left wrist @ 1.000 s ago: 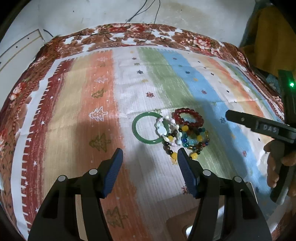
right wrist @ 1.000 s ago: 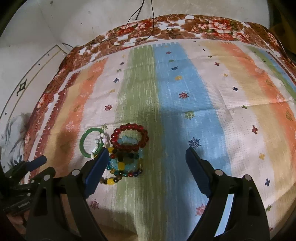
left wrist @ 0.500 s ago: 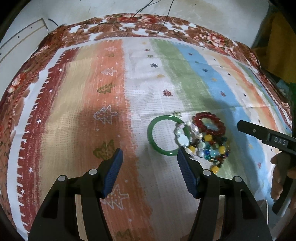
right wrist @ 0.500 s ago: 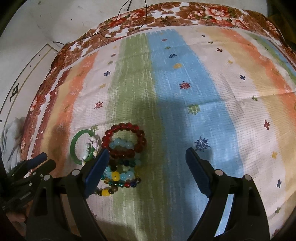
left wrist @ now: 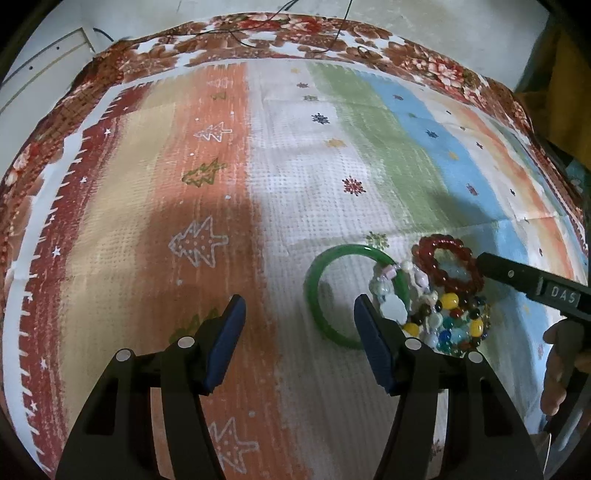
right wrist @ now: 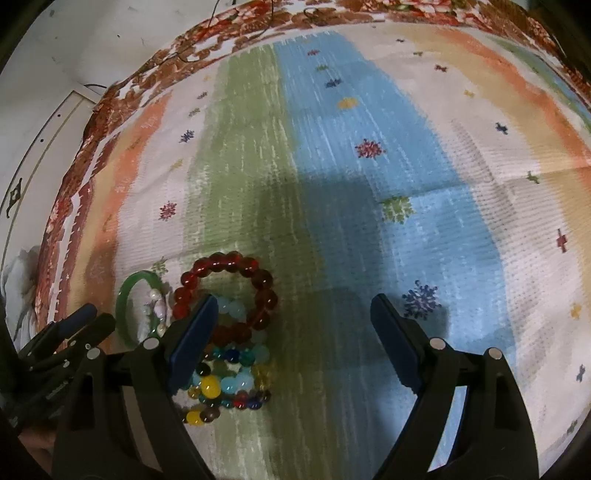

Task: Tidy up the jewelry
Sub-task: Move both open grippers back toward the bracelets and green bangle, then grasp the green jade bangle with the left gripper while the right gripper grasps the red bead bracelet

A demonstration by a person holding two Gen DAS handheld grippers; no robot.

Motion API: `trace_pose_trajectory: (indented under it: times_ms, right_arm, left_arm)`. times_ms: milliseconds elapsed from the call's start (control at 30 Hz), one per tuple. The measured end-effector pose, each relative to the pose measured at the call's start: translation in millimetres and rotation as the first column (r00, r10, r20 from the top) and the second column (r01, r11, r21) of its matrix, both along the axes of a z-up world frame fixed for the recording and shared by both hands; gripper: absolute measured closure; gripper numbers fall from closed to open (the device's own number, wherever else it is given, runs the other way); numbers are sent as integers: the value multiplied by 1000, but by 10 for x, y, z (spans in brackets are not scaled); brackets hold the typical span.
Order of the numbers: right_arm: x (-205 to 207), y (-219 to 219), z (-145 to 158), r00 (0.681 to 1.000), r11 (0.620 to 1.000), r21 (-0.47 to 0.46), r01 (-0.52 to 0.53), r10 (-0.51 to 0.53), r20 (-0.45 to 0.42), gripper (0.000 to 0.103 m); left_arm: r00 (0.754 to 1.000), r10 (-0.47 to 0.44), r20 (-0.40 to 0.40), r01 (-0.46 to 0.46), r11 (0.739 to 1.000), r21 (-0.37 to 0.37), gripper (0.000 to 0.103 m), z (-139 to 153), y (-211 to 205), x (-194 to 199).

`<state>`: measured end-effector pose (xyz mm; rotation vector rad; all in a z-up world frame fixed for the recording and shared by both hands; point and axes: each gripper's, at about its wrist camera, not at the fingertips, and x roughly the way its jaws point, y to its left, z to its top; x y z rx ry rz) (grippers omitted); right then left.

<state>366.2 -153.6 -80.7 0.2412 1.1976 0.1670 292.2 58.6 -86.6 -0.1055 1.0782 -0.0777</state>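
A pile of bracelets lies on the striped cloth. A green bangle [left wrist: 319, 295] [right wrist: 125, 306] lies at its left, with a white pearl bracelet [left wrist: 395, 295] [right wrist: 155, 306] across it. A red bead bracelet [left wrist: 447, 266] [right wrist: 225, 288] and a heap of multicoloured bead bracelets [left wrist: 450, 325] [right wrist: 229, 376] lie beside them. My left gripper [left wrist: 297, 328] is open and empty, left of the pile, its right finger close to the bangle. My right gripper [right wrist: 291, 339] is open and empty, its left finger over the beads; it also shows in the left wrist view [left wrist: 532, 280].
The striped cloth [left wrist: 184, 184] [right wrist: 406, 184] with a floral border covers the table. Black cables [left wrist: 295, 26] run over its far edge. White floor [right wrist: 55, 92] lies beyond. A white cloth [right wrist: 22, 280] lies off the table's left edge. My left gripper shows at lower left [right wrist: 59, 343].
Both grippers have moved forward toward the bracelets. The left one has shifted left, so the pile now sits at its right finger. The bracelets have not moved.
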Motion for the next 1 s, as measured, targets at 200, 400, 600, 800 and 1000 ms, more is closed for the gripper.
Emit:
trace_pose_trajectory:
  times_ms: [200, 400, 600, 800, 1000]
  right_arm:
    - [70, 53, -49, 1000, 1000, -19, -14, 14, 15, 20]
    - [113, 59, -57, 999, 998, -26, -50, 50, -12, 65]
    - [90, 142, -76, 994, 994, -10, -111, 111, -15, 87]
    - [53, 179, -48, 991, 990, -46, -133, 133, -9, 88]
    - [-2, 255, 100, 982, 978, -104, -178, 183, 43, 88]
  left_arm:
    - [1000, -8, -27, 8, 1000, 13, 45, -150, -22, 96]
    - [999, -43, -5, 44, 994, 96, 66, -214, -100, 112]
    - [999, -45, -31, 48, 993, 112, 96, -207, -107, 112]
    - [999, -36, -23, 38, 995, 90, 96, -131, -63, 65]
    - [1000, -7, 12, 7, 1000, -4, 95, 91, 15, 12]
